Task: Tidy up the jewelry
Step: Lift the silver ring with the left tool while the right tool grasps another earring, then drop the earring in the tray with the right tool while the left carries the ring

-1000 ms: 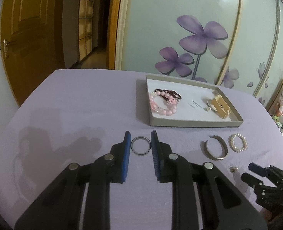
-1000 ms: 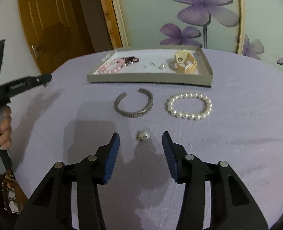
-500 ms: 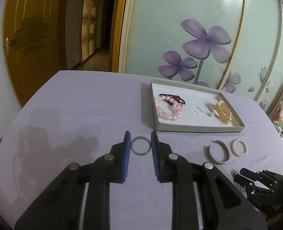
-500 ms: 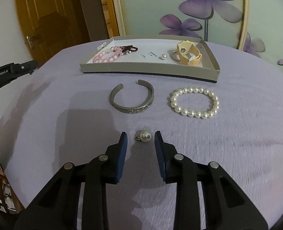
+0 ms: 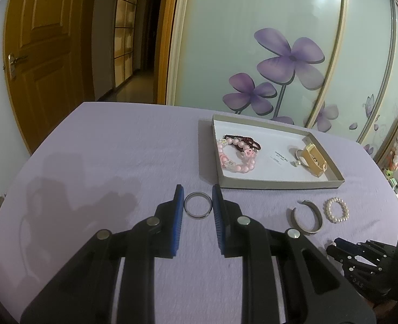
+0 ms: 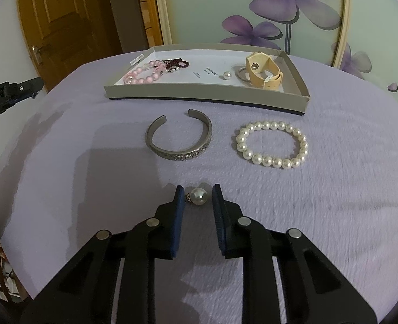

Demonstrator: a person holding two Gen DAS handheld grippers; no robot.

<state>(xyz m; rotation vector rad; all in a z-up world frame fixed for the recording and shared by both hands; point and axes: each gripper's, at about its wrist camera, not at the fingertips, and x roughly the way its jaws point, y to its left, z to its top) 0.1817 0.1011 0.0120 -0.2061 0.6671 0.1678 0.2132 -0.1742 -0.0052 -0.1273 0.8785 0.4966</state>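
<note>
Progress is partial: some jewelry is boxed, four pieces are loose on the cloth (image 6: 347,189).

Nearest, right view: right gripper (image 6: 198,195) has a pearl earring (image 6: 198,196) between its blue pads. Jaws have just been closing; left pad touches the earring's metal end, a thin gap shows between the pearl and the right pad. So not clamped yet, earring on the cloth, not lifted.

Left view: left gripper (image 5: 198,208) brackets a ring (image 5: 198,209). Pads sit right at the ring's two sides, narrow opening. It reads as clenched on the ring, though the contact is hard to confirm. Ring looks to be at cloth level, just short of the box's near wall.

Further out on the cloth: cuff (image 6: 179,140), open side facing the box, and pearl bracelet (image 6: 272,144) beside it, apart, neither touched.

Beyond them, box (image 6: 204,95), open, shallow. Inside already: pink bracelet (image 6: 145,75) at the left end, touching or overlapping a dark bead bracelet (image 6: 177,63); a small card in the middle; a loose pearl (image 6: 227,75); a tan strap (image 6: 263,71) over a metal ring at the right end.

Judgement: boxed items done; left to do are earring, ring, cuff, pearl bracelet. Earring grasp needs to finish first; a small round pearl could squirt out sideways.
</note>
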